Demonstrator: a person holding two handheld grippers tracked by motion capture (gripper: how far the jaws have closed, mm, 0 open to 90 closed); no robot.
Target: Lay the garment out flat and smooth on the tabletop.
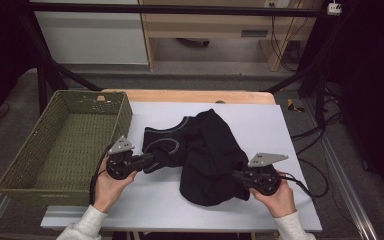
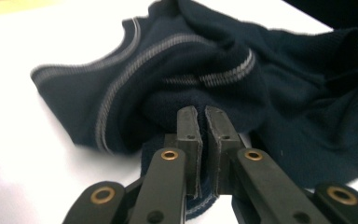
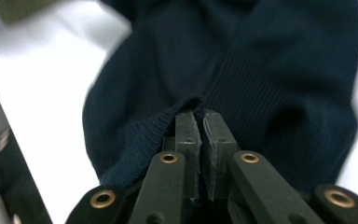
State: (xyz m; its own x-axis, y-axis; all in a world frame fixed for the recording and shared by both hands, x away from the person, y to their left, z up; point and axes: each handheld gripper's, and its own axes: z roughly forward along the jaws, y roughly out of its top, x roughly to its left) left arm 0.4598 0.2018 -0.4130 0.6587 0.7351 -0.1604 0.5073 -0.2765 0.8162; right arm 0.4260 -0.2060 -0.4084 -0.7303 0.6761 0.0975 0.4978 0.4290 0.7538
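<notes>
A dark navy knitted garment (image 1: 207, 150) with grey stripes along its trim lies bunched in the middle of the white table cover (image 1: 260, 125). My left gripper (image 1: 152, 159) is shut on the garment's left edge, near the striped trim (image 2: 121, 79); a fold of the fabric (image 2: 200, 182) is pinched between its jaws. My right gripper (image 1: 237, 175) is shut on the garment's right lower edge, with ribbed knit (image 3: 154, 135) caught between the pads. In the right gripper view the garment (image 3: 242, 70) hangs in front of the jaws, slightly blurred.
A green woven basket (image 1: 55, 117) stands at the table's left side, close to my left hand. A strip of wooden tabletop (image 1: 190, 96) shows behind the white cover. Black frame bars and cables (image 1: 310, 130) run along the right side.
</notes>
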